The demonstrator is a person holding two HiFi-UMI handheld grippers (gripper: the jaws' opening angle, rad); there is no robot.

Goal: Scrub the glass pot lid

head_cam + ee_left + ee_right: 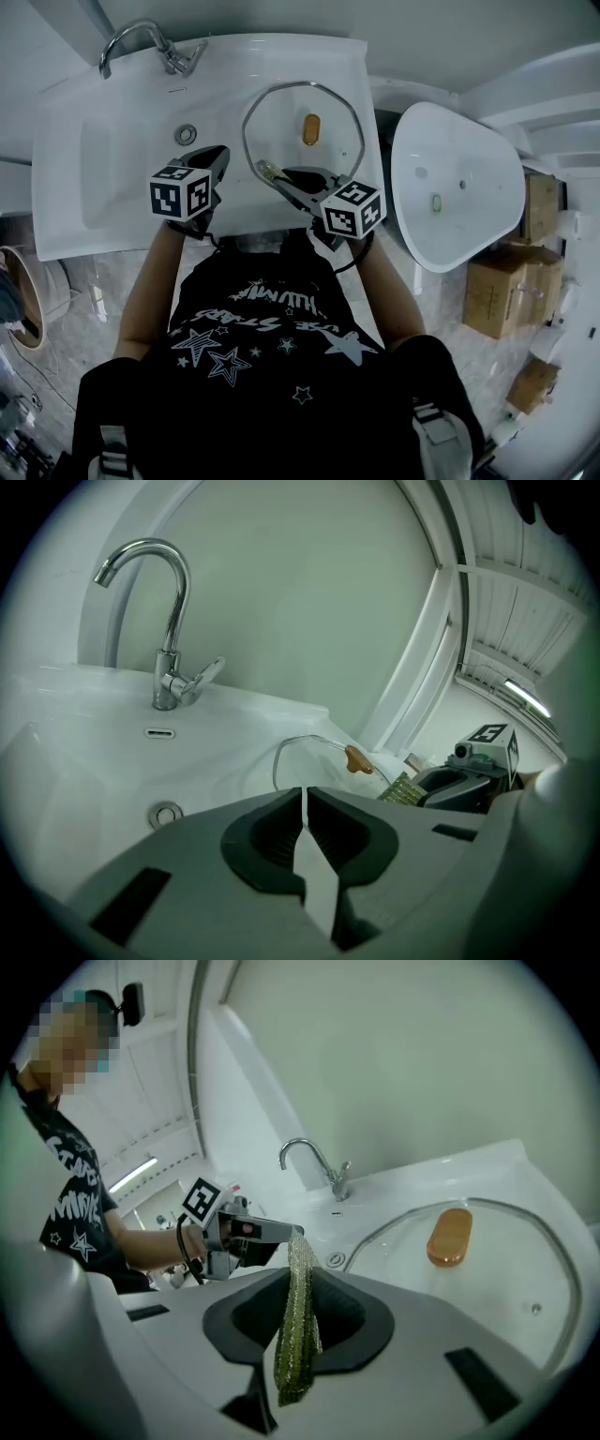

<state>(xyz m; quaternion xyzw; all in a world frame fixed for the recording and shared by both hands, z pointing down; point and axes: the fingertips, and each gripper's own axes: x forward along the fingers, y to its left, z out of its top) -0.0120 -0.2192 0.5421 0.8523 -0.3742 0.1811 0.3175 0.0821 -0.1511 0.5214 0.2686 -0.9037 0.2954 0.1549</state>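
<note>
head view: your right gripper [279, 178] has its jaws pressed together on a green scouring pad [269, 170], which sits over the near left part of the glass pot lid [281, 117]; whether pad and glass touch cannot be told. right gripper view shows the pad [298, 1326] standing on edge between that gripper's [298, 1279] jaws, with the lid [497, 1283] and its amber knob [449, 1236] ahead and to the right. your left gripper [217, 155] is just left of the lid's rim, near the round drain stopper [186, 134]. left gripper view shows its [305, 799] jaws drawn in to a thin slit with nothing between them. the lid lies flat, knob [311, 128] up, in the right part of the white sink [112, 141]. a chrome faucet [141, 42] stands at the sink's far left corner. a second white basin [459, 187] lies to the right, with cardboard boxes [502, 295] beside it on the floor.
</note>
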